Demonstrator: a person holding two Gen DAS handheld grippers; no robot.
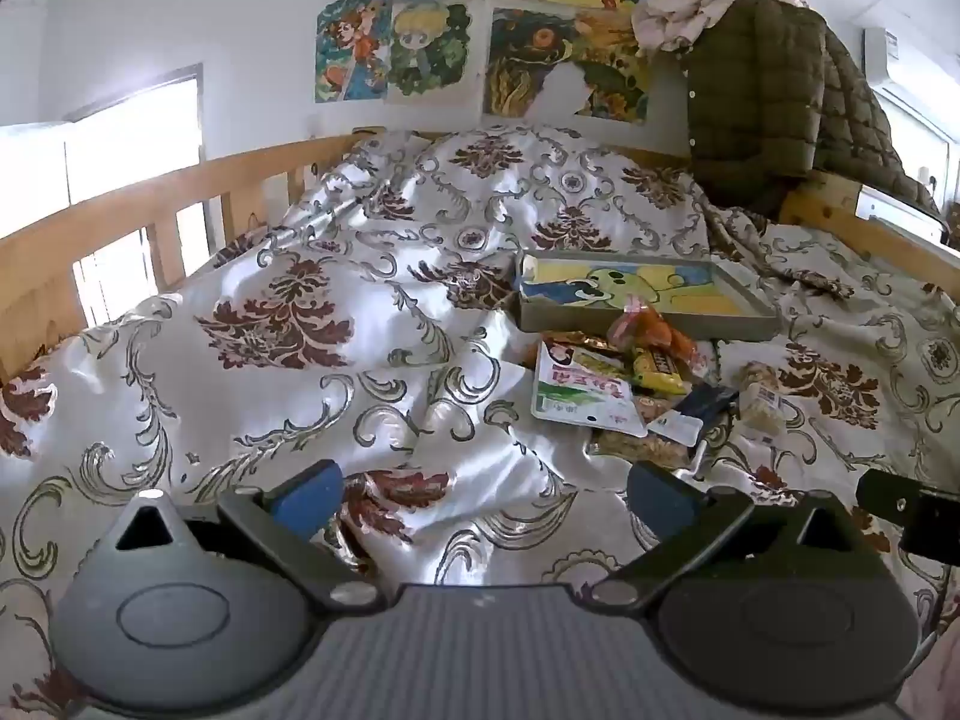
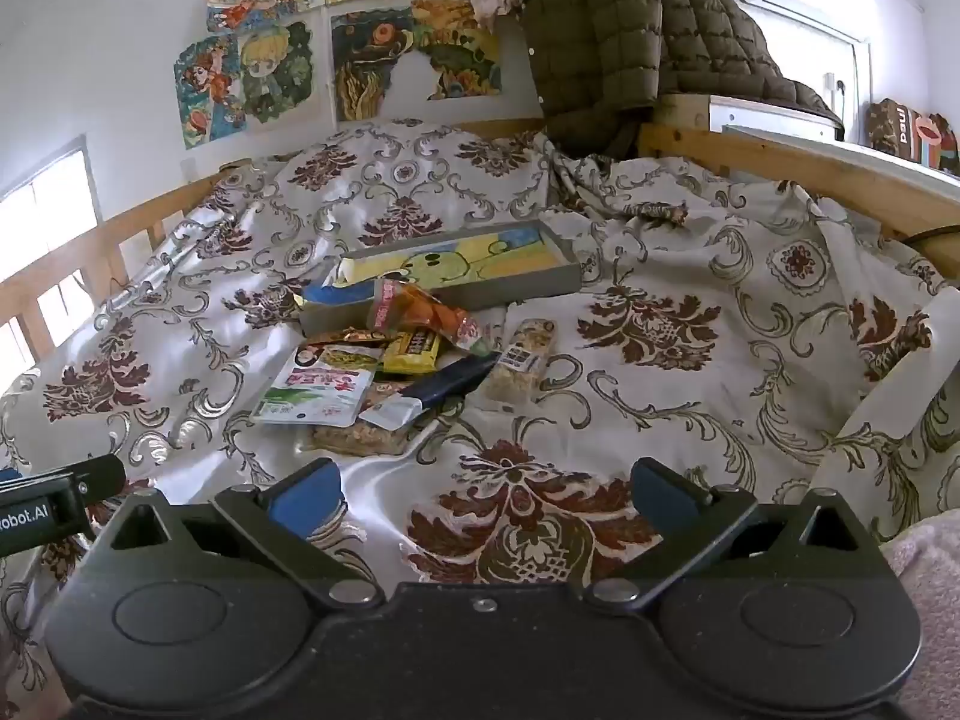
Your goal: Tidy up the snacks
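The left gripper is seen with its blue-padded jaws spread wide and nothing held between them; only the cream satin quilt with maroon damask and grey scrollwork lies beneath. The right gripper is likewise spread wide and empty over a maroon motif of the same quilt.

In the left wrist view, the heap of snack packets is located at about 1 o'clock from the jaws, well apart from them. Nearest lies a clear pack of pale cereal pieces, overlapped by a white pouch with green and red print and a dark navy sachet with a white end. A yellow wrapped bar and an orange-and-clear crinkled packet are seen behind these. A clear-wrapped puffed-rice bar lies just right of the heap.

At 12 to 1 o'clock beyond the heap, a shallow grey rectangular tray with a yellow-and-blue cartoon lining is noted; the orange packet overlaps its front rim. No snack is seen inside it.

In the right wrist view the same heap sits at 11 o'clock, the tray behind it.

Further out, a wooden bed rail, an olive quilted jacket and cartoon posters on the wall are recorded.
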